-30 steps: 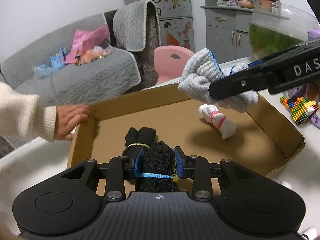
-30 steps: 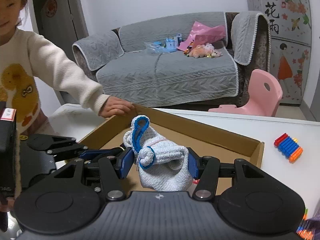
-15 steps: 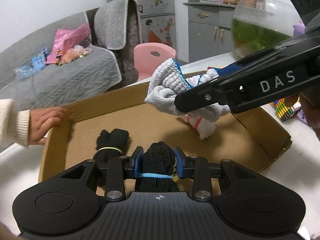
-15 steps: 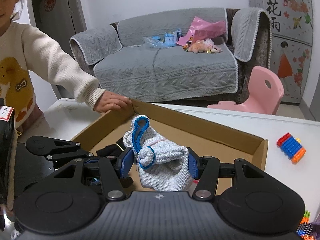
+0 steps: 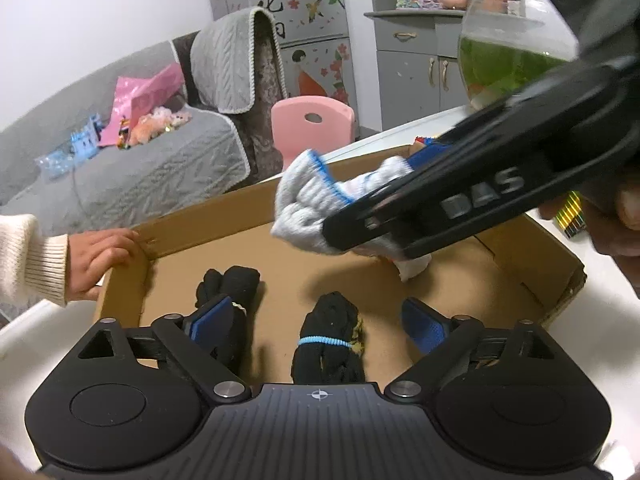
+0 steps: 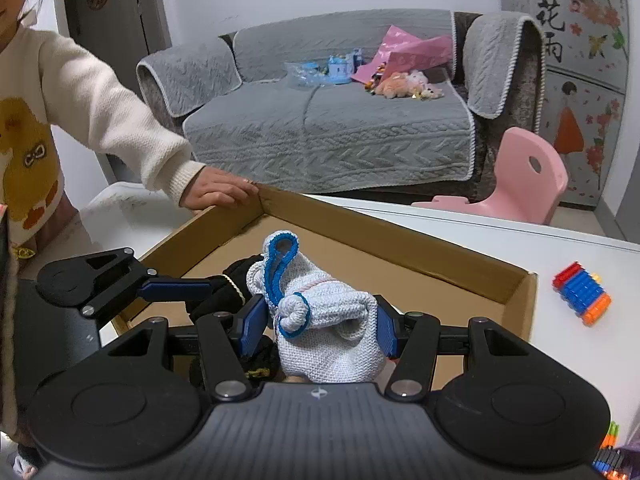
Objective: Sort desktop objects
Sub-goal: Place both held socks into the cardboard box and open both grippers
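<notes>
A shallow cardboard box [image 5: 560, 264] [image 6: 452, 264] lies on the white table. My left gripper [image 5: 316, 320] is open over it; a black sock roll with a blue band [image 5: 328, 344] lies loose between the fingers. A second black roll [image 5: 230, 284] lies to its left. My right gripper [image 6: 320, 320] is shut on a grey-white knit glove bundle with blue trim [image 6: 320, 320] [image 5: 308, 208] and holds it above the box. A white roll with a red band [image 5: 412, 266] lies mostly hidden under the right gripper.
A child's hand [image 5: 100, 256] [image 6: 216, 192] rests on the box's far left corner. Coloured building bricks [image 6: 582, 294] lie on the table right of the box. A glass fishbowl [image 5: 504, 40] stands at the back right. A sofa and a pink chair [image 6: 516, 180] are behind.
My left gripper has opened and let go of the blue-banded black roll, which now lies in the box. My right gripper has carried the glove bundle further left over the box.
</notes>
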`<state>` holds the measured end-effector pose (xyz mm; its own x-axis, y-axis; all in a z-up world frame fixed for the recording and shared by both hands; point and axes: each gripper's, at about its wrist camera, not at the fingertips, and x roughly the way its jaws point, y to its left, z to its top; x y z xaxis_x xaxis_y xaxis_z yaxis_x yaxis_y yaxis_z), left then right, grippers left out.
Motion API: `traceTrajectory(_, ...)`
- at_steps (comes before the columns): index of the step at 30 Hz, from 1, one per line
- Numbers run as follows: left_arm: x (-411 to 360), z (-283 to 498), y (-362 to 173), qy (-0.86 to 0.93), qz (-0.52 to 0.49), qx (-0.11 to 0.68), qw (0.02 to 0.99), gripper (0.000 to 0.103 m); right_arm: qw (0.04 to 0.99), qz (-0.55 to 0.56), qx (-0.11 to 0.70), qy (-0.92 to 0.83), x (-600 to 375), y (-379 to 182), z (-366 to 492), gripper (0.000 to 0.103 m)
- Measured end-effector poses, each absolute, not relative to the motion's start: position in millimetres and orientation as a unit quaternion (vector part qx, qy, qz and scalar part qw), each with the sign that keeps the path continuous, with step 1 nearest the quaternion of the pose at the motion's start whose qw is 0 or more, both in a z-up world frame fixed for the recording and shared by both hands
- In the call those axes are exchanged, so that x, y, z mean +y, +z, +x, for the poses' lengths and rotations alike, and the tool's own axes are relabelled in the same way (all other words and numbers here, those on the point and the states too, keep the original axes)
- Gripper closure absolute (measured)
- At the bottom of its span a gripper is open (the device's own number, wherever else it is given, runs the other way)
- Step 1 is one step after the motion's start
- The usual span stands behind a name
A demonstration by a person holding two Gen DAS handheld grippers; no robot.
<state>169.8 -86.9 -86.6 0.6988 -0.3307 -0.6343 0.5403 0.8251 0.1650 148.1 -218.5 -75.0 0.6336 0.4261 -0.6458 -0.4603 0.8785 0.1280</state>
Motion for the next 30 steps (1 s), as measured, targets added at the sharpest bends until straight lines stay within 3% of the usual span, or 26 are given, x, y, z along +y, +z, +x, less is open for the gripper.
traceTrajectory(8, -81, 151, -74, -0.251, 0.174, 0.271, 0.913, 0.0, 0.904, -0.04, 0.352, 0.24, -210, -83, 148, 0.045)
traceTrajectory(10, -79, 148, -68, -0.247, 0.176, 0.263, 0.916, 0.0, 0.908, -0.038, 0.343, 0.238, -212, -80, 146, 0.03)
traceTrajectory(11, -78, 146, -66, -0.244, 0.177, 0.26, 0.917, 0.0, 0.911, -0.038, 0.336, 0.237, -213, -78, 144, 0.028)
traceTrajectory(24, -4, 83, 3, -0.174, 0.115, 0.2, 0.957, 0.0, 0.934, 0.022, 0.28, 0.222, -250, -39, 55, 0.025)
traceTrajectory(30, 36, 52, -22, -0.121, 0.085, 0.237, 0.96, 0.0, 0.934, 0.046, 0.278, 0.222, -256, -58, 23, 0.023)
